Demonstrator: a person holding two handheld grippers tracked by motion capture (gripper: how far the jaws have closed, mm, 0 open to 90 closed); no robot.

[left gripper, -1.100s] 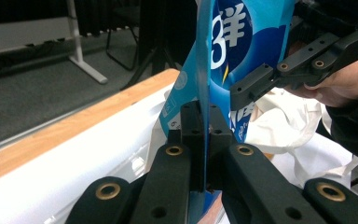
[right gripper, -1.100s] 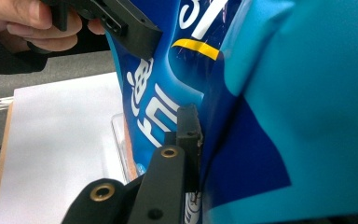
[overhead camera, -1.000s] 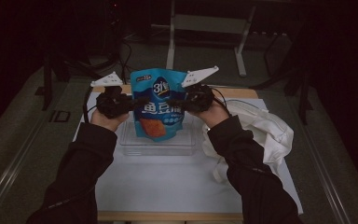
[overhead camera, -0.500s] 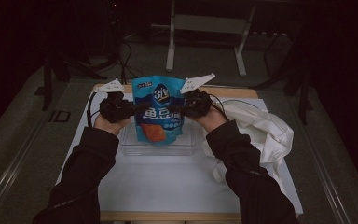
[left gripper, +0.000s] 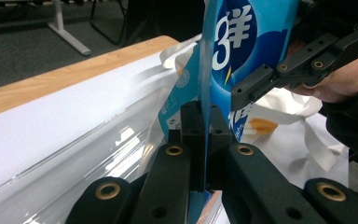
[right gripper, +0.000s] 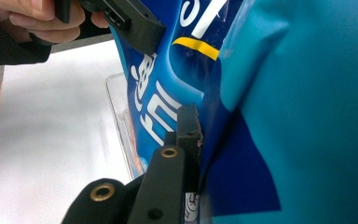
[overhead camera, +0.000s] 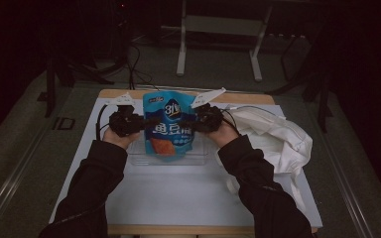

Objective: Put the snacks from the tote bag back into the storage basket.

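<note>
So the clear plastic tray (overhead camera: 139,159) sits on the white table mat (overhead camera: 178,198), right under the blue snack pouch (overhead camera: 171,124). The pouch hangs upright, long axis vertical, bottom edge dipping just inside the tray. Left gripper (overhead camera: 146,122) is clamped tight on its left edge, right gripper (overhead camera: 194,120) pinched on the right edge, so the pouch stretches between the jaws. Looks like straight down is the move.
</note>
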